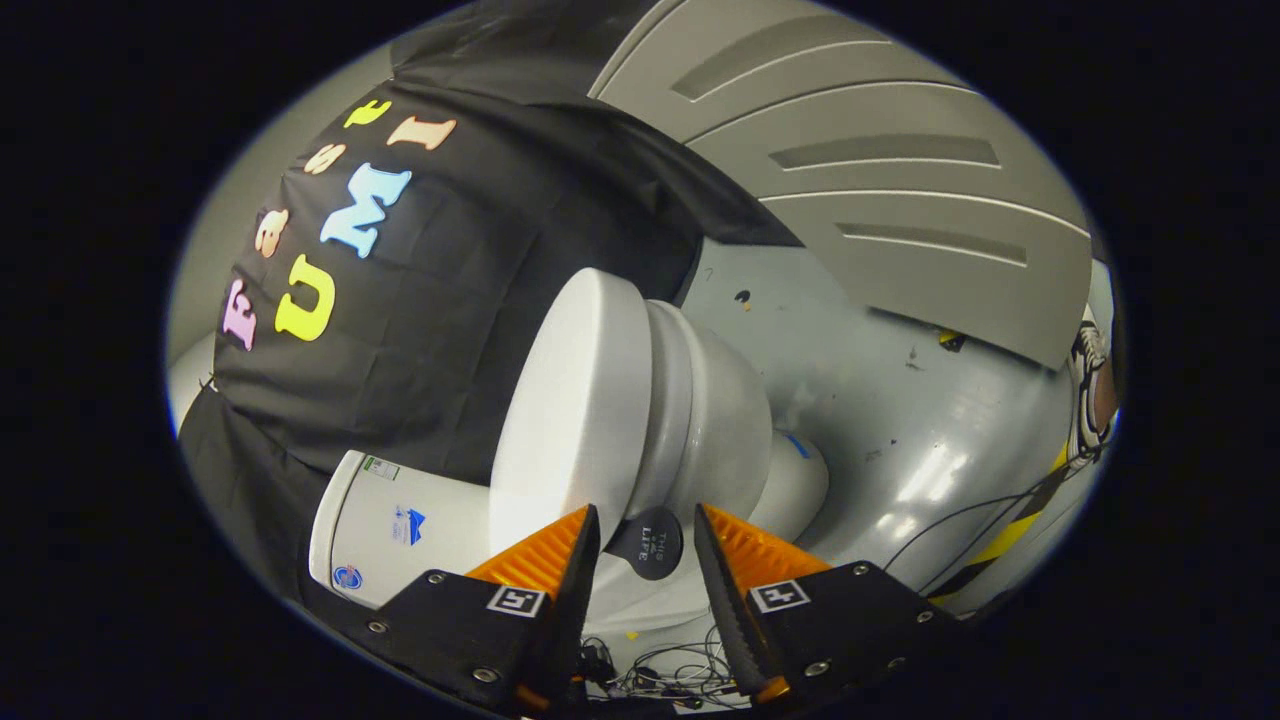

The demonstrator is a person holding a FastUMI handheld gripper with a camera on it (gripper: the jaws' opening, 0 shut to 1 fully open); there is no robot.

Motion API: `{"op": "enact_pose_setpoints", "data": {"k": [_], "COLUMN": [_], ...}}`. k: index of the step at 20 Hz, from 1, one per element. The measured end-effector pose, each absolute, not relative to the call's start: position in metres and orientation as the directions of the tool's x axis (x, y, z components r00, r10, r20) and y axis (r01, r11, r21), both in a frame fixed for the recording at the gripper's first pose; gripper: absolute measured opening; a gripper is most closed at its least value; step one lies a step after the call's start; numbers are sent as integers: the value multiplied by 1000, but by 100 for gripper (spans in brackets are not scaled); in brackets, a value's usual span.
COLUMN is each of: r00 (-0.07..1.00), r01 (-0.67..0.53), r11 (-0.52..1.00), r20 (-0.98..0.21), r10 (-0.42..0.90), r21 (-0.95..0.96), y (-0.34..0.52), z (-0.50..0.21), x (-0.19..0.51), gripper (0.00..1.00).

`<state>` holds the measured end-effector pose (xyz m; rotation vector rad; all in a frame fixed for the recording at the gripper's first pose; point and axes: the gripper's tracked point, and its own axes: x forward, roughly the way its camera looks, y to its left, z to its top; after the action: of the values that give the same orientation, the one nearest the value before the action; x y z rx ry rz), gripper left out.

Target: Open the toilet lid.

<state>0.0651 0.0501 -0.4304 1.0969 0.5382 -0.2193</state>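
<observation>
The view is rolled sideways. A white toilet lies just ahead of my fingers, its lid down flat on the seat and bowl. The white tank sits behind the lid, against the black cloth wall. A small dark round tab sticks out at the lid's front edge. My gripper is open, and the tab sits in the gap between the fingertips with neither finger pressing on it. The lid's rim is right at the tips.
Beyond the bowl stretches a glossy grey floor. Loose cables and a yellow-and-black tape strip cross it, with a person's shoe further off. A grey ribbed panel wall stands behind.
</observation>
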Motion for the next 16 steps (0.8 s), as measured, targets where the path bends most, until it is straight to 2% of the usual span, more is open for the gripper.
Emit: {"op": "enact_pose_setpoints", "data": {"k": [1,5,6,8,12,13,14,16], "r00": [850,854,848,856,883,896,895,894], "r01": [426,413,424,415,377,354,353,353], "r11": [446,418,417,399,360,365,385,404], "r20": [-517,-503,-514,-499,-448,-424,-428,-432], "r10": [102,132,128,133,137,130,127,121], "r21": [787,809,804,818,853,861,853,844], "y": [53,62,62,62,61,60,59,59], "z": [-433,-438,-441,-441,-437,-431,-431,-432], "x": [66,74,76,79,80,82,81,81], "gripper": [58,52,42,30,22,19,7,1]}}
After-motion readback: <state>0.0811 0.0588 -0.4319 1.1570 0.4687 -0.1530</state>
